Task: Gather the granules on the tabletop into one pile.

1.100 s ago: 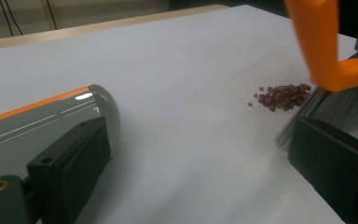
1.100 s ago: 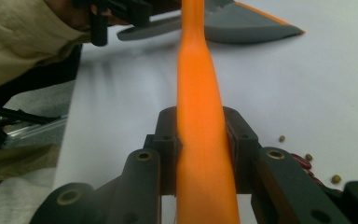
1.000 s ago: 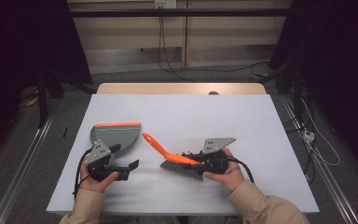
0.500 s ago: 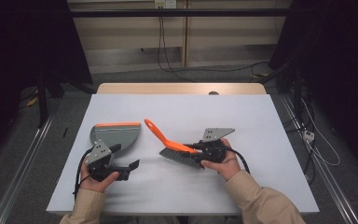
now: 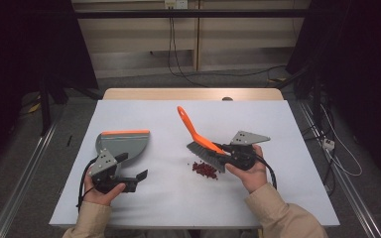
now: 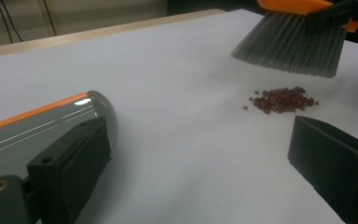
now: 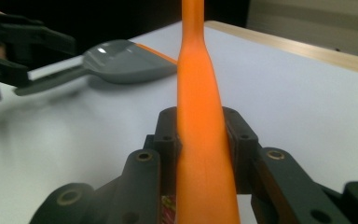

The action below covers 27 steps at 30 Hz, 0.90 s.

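Observation:
A brush with an orange handle [image 5: 192, 130] and grey bristles [image 6: 293, 46] hangs tilted above the white table [image 5: 178, 198]. My right gripper [image 5: 223, 148] is shut on the handle [image 7: 198, 93], just behind the bristles. Below the bristles lies a small heap of red beans [image 5: 205, 169], also seen in the left gripper view [image 6: 282, 99]. At the left a grey dustpan with an orange lip [image 5: 121, 144] lies flat. My left gripper [image 5: 131, 167] stands wide open with one jaw beside the dustpan's handle [image 6: 37, 126]; nothing is between the jaws. The right gripper view has the dustpan [image 7: 126, 60] at upper left.
The table's far edge is a wooden strip [image 5: 193, 93] with a small dark object [image 5: 226, 98] on it. Cables [image 5: 178, 59] run over the floor behind, and metal rails [image 5: 25, 178] flank the table. Bare white surface lies between dustpan and beans.
My right gripper has carried the brush up and to the right, its handle now steeper. The heap of red beans has come into sight under the bristles. The left gripper stayed put.

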Each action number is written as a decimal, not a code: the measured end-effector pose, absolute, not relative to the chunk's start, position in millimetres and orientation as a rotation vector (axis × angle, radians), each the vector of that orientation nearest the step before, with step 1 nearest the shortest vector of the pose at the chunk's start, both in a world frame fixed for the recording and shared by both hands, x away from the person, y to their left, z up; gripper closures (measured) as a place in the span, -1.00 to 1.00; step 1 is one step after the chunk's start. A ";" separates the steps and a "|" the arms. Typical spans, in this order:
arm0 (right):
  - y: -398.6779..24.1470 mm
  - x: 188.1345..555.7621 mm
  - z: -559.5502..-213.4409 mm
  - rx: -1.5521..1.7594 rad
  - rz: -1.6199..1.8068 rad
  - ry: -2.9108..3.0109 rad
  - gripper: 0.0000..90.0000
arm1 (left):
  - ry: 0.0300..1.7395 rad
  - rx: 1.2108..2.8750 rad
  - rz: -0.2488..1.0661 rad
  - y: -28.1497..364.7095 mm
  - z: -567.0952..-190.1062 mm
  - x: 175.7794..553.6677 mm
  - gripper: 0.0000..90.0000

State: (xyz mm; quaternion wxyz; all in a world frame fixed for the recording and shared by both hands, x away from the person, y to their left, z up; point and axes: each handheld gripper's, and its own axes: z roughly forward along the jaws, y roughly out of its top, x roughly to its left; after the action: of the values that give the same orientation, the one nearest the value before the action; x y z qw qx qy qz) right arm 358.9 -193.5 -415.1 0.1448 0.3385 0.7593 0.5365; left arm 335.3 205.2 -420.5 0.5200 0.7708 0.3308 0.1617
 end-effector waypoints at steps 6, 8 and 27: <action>-206.5 352.3 -421.7 1.023 1.450 2.118 0.59 | 0.789 1.850 0.388 204.8 -420.0 334.7 -0.88; -211.0 348.6 -426.8 1.053 1.402 2.079 0.59 | 0.790 1.851 0.389 204.4 -420.8 334.8 -0.88; -184.0 350.1 -443.7 1.090 1.382 2.047 0.59 | 0.787 1.861 0.393 203.5 -420.9 334.9 -0.88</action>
State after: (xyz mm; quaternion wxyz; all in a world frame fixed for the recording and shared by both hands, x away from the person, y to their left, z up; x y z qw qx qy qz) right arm 350.1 -184.0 -443.7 0.2192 0.3939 0.7398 0.4996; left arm 334.9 203.5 -420.9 0.5155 0.7747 0.3276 0.1637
